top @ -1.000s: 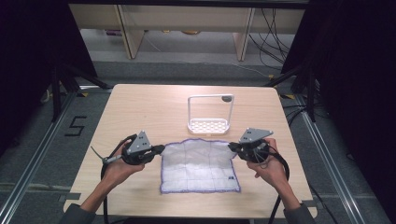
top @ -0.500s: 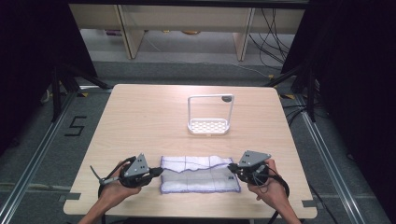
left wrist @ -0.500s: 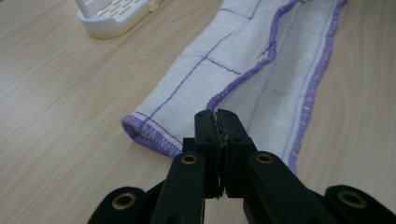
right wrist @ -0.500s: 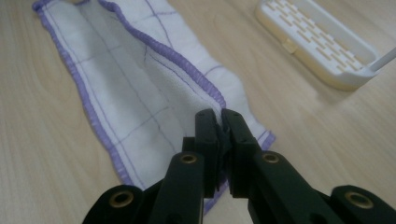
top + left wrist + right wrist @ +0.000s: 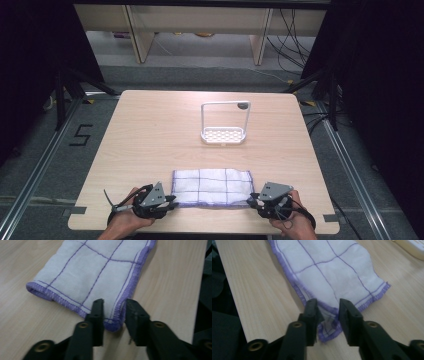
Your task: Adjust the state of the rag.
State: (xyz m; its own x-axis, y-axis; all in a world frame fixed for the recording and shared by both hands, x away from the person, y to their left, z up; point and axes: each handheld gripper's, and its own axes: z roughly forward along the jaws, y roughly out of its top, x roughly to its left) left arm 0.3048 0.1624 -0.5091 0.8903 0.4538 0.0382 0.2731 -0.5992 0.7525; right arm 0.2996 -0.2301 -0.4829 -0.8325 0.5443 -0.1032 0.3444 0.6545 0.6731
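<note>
A white cloth with purple grid lines and purple hem [image 5: 212,186] lies folded in half near the table's front edge. My left gripper [image 5: 172,202] sits low at its near left corner and my right gripper [image 5: 251,200] at its near right corner. In the left gripper view the jaws of my left gripper [image 5: 113,303] have just been opening; the cloth [image 5: 95,272] has its corner lying between them, with gaps on both sides. In the right gripper view my right gripper [image 5: 328,303] has likewise just been opening, and a slightly puckered corner of the cloth [image 5: 332,272] rests loose between the jaws.
A white wire-framed rack [image 5: 223,125] with a perforated base stands at the middle of the wooden table [image 5: 150,130], well beyond the cloth. Its pale edge [image 5: 412,247] shows at the top right of the right gripper view. The table's front edge is just behind both hands.
Both grippers came toward the front edge and down, drawing the cloth's far edge over so that it lies folded in half. Both pairs of jaws went from shut to apart.
</note>
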